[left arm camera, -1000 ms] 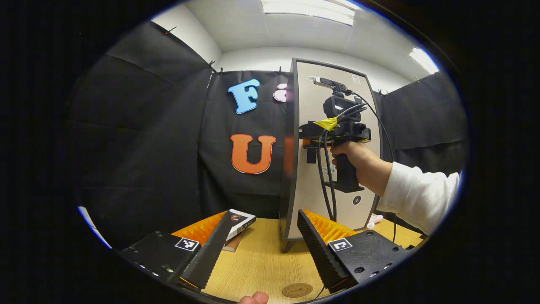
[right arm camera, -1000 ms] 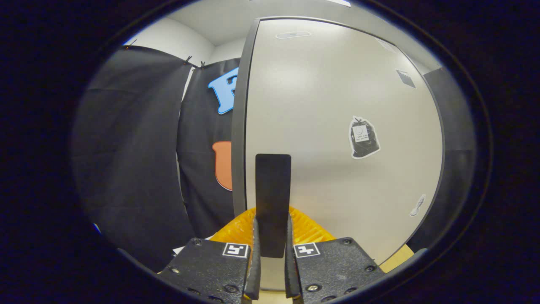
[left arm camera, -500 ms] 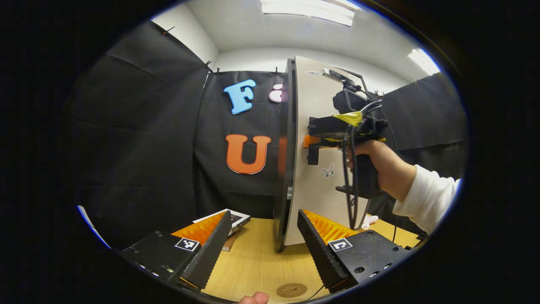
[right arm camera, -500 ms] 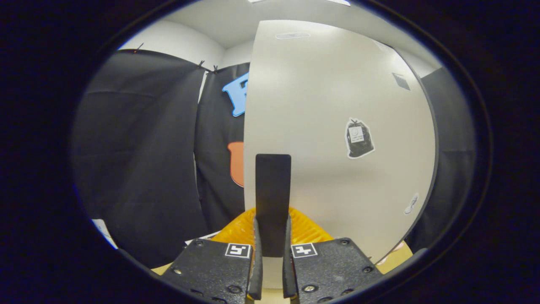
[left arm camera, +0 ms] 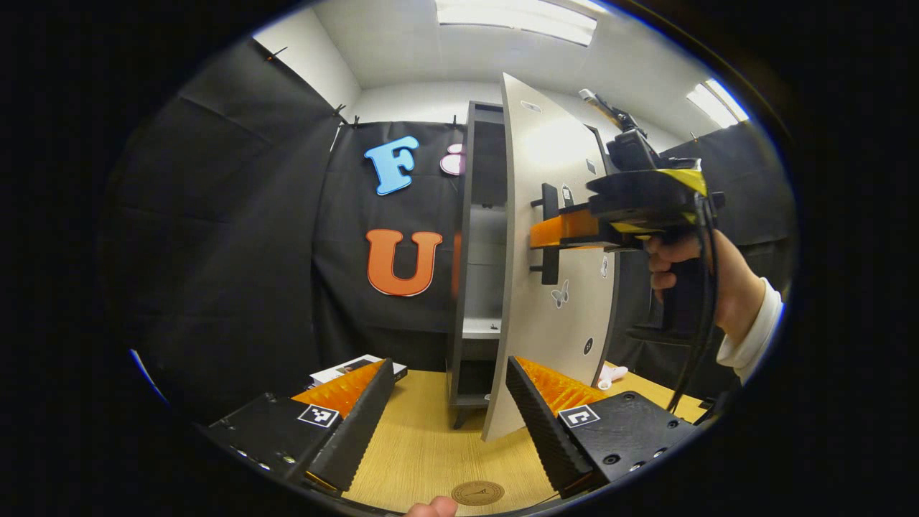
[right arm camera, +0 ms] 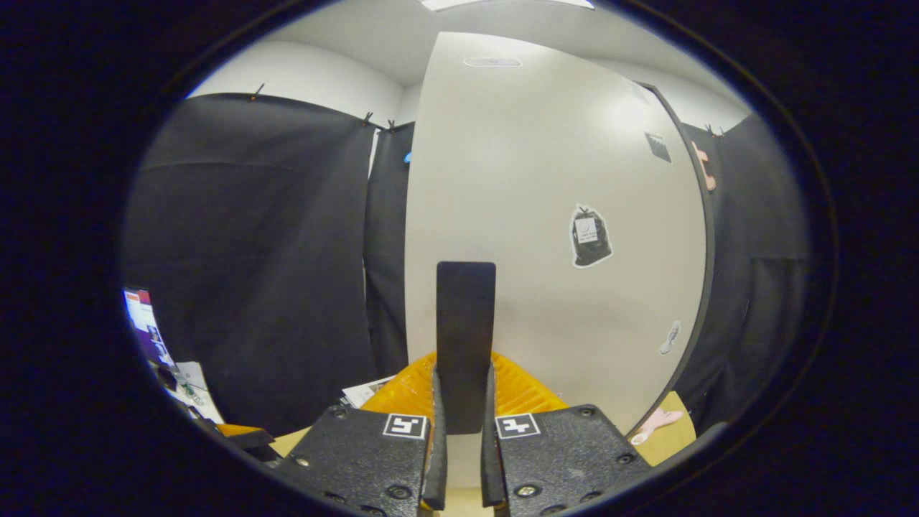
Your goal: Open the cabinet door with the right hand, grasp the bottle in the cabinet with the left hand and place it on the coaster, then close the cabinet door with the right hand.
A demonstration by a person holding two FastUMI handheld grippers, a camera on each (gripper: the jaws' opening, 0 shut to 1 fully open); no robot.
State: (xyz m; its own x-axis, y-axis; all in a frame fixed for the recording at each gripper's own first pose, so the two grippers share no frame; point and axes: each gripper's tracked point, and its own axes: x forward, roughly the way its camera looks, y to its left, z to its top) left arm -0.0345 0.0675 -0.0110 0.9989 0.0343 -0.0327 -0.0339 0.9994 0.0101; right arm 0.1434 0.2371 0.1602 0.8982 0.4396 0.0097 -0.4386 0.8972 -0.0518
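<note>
The right claw (right arm camera: pixel 463 459) is clamping the cabinet door's (left arm camera: pixel 553 237) handle (right arm camera: pixel 465 345), swinging it wide; pulling along the hinge arc is advisable. The left claw (left arm camera: pixel 449 416) is hanging open and empty over the surface (left arm camera: pixel 431 445) near the coaster (left arm camera: pixel 477 492); the bottle is hidden

No legible words, brands or numbers anywhere. Stickers on the cabinet door (right arm camera: pixel 553 215) too small to read; coaster (left arm camera: pixel 477 492) emblem indistinct; square coded markers on the hand-held gripper (right arm camera: pixel 463 445) bodies, without readable characters.
</note>
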